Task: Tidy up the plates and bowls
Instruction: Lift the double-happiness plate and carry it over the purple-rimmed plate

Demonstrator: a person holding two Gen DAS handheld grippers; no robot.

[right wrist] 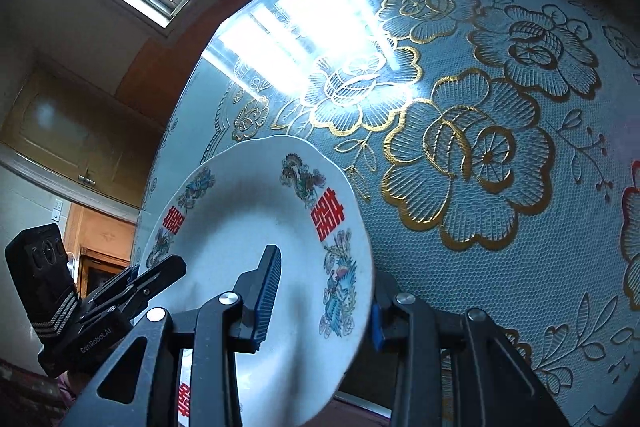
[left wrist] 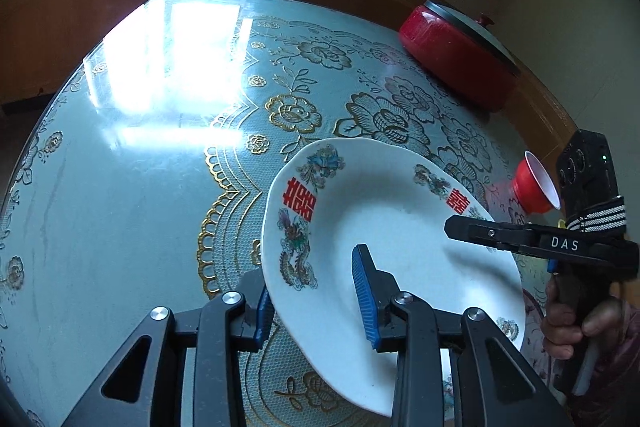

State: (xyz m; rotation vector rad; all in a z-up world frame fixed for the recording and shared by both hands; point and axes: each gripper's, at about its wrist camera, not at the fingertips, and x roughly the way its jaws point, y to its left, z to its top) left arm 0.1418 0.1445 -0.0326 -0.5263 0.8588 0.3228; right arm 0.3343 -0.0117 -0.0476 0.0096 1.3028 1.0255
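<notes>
I have the white plate (left wrist: 396, 247) up off the worktop (left wrist: 120, 207), tilted, carried between both tools; it is a glazed plate with red double-happiness characters and dragon-and-phoenix prints round its rim, and it hangs over the near right part of the lace-patterned cover. My left gripper (left wrist: 316, 301) straddles the plate's near left rim, one blue pad beneath the edge and one on the inner face, jaws drawn in on it so the rim is pinched; my right gripper (right wrist: 320, 297) does the same on the opposite rim, one pad on the eating surface and the other behind the edge, clamped as far as I can judge, though its far pad is mostly hidden by the plate.

I judge the plate to be stiff, fairly heavy for its thinness, and brittle; the glaze looks slick, so the ribbed pads should bite on the flat rim band and not on the sloping well, where they could slide off; two opposite holds keep it from swinging; a knock against the worktop edge would likely chip it.

A red lidded pot (left wrist: 456, 55) sits far right on the worktop; a red cup (left wrist: 536, 187) stands near the right edge, just beyond the right tool; I would keep the plate well apart from both while setting it down.
</notes>
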